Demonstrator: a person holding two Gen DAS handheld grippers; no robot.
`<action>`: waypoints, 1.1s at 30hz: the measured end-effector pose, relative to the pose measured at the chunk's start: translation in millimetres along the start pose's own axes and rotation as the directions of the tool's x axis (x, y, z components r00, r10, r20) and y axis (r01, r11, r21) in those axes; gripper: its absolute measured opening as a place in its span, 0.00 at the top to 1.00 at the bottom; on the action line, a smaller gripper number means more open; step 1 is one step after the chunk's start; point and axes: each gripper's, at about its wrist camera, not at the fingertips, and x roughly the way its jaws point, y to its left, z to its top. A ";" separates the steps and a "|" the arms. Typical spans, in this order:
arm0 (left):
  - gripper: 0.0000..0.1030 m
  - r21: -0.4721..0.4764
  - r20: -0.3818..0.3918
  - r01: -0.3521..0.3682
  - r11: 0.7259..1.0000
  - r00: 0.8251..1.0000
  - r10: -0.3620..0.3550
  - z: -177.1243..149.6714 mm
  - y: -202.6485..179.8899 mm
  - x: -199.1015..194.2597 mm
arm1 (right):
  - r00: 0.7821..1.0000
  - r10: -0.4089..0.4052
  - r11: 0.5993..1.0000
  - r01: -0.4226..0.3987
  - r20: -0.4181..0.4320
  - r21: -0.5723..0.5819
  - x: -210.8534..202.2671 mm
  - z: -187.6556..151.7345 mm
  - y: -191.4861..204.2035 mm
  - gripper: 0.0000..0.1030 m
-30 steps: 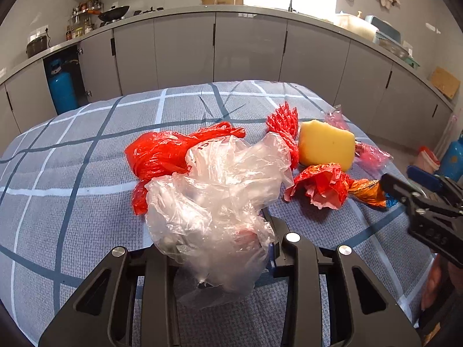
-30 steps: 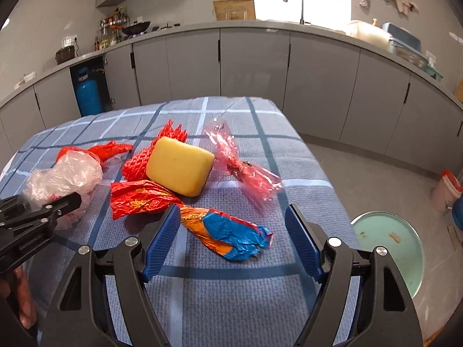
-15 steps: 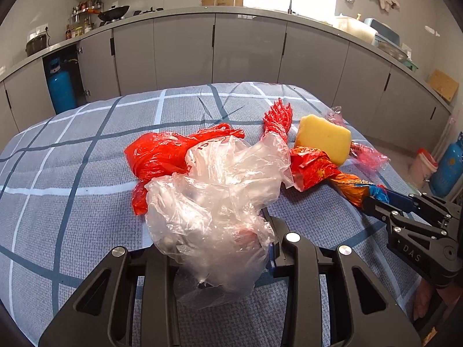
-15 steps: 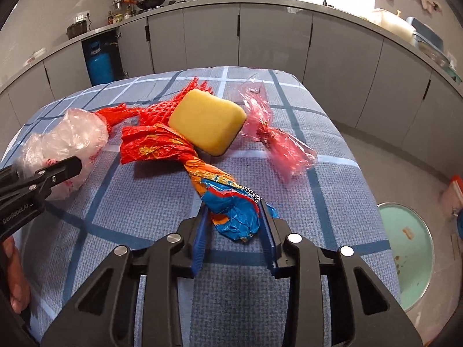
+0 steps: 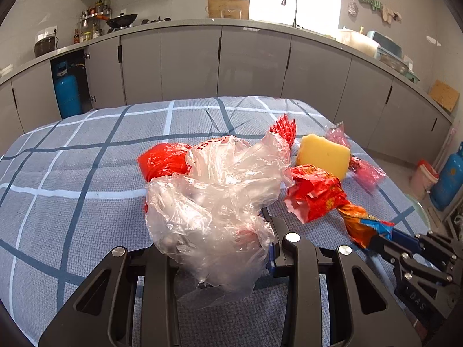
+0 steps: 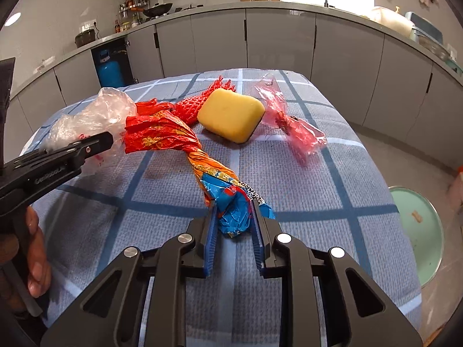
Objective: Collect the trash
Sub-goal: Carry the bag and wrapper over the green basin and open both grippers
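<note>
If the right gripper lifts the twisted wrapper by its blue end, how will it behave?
The wrapper is thin crinkled foil, so it probably weighs little and hangs limp. The right gripper, jaws closing on the blue end, may slip on glossy film. Its red end touches the sponge, perhaps nudging it.

We see bare checked cloth [image 6: 318, 202] right of the twisted wrapper [image 6: 185, 141]; sponge [image 6: 231, 115] and pink wrapper [image 6: 292, 127] crowd beyond.

Right gripper [image 6: 233, 225] jaws closing on the twisted wrapper [image 6: 202, 162].

A home kitchen: a long grey countertop [image 5: 260, 26] carries a wok [image 5: 121, 20] at left and a sink tap [image 5: 290, 5] by the bright window; a blue gas cylinder [image 5: 67, 92] stands beneath.
</note>
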 end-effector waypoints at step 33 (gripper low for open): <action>0.67 0.150 0.174 -0.092 0.984 0.983 0.065 3.0 -60.0 -67.8 | 0.989 0.006 0.984 -0.032 0.149 0.176 -76.4 -21.4 -46.1 0.78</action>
